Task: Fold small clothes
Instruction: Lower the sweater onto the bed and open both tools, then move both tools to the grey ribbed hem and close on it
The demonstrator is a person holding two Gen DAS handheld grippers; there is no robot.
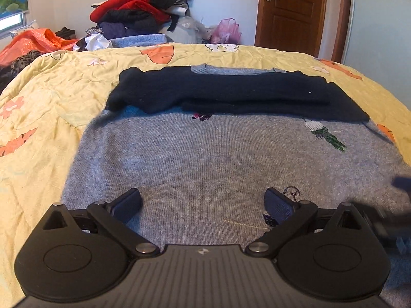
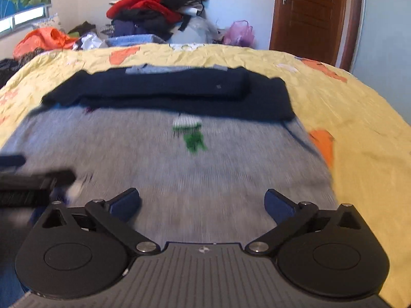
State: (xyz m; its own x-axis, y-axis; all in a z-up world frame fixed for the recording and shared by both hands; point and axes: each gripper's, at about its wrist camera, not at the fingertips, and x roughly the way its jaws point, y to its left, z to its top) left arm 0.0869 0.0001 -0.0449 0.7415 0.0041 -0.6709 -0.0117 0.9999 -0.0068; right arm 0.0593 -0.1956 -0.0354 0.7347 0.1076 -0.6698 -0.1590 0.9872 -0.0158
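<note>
Two grippers hover over a grey sweater point(image 1: 195, 159) lying flat on the yellow quilt point(image 1: 46, 118), its dark sleeves point(image 1: 221, 89) folded across the top; the left gripper point(image 1: 203, 205) and right gripper point(image 2: 203, 205) both stand spread wide, nothing between their jaws

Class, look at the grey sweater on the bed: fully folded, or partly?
Partly folded: the dark sleeves lie crossed over the grey sweater, whose body is spread flat.

A home bedroom: a quilted bed point(image 1: 64, 97); heaped clothes point(image 1: 138, 10) behind; a wooden door point(image 1: 290, 12).
</note>
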